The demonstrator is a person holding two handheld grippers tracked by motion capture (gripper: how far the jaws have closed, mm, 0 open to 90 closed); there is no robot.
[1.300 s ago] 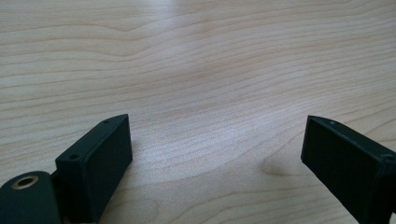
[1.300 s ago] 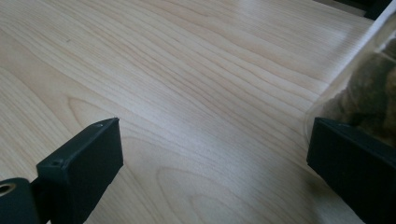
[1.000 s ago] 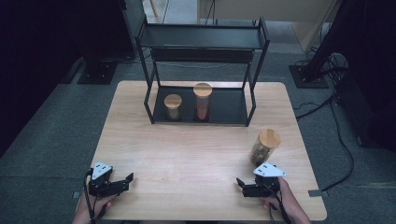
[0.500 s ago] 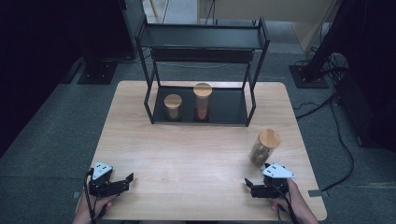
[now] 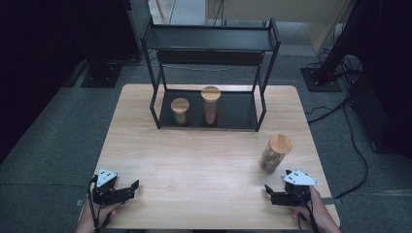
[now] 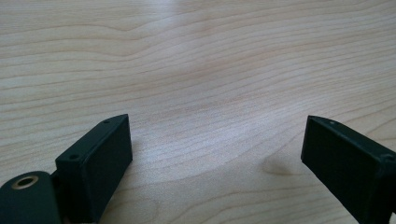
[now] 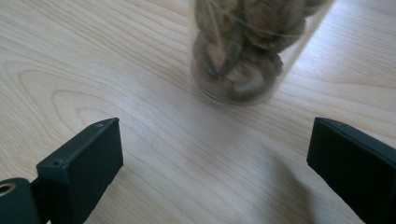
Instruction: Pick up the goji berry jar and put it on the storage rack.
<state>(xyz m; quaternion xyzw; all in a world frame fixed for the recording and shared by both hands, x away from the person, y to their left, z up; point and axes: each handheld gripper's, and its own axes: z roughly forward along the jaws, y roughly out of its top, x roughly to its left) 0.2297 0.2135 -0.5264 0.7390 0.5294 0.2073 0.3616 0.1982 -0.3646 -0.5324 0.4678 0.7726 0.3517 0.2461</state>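
The jar (image 5: 275,153) stands upright on the bench (image 5: 204,170), just ahead of the right tool (image 5: 272,193), whose jaws are spread wide and empty. The left tool (image 5: 130,188), also spread and empty, rests well apart.

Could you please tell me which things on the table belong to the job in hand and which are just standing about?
In the job:
- right hand-held gripper, open, apart from the jar
- jar of dried pieces, wooden lid, upright near it

Standing about:
- black shelf rack
- short jar and tall jar on its lower shelf
- left hand-held gripper, open over bare table
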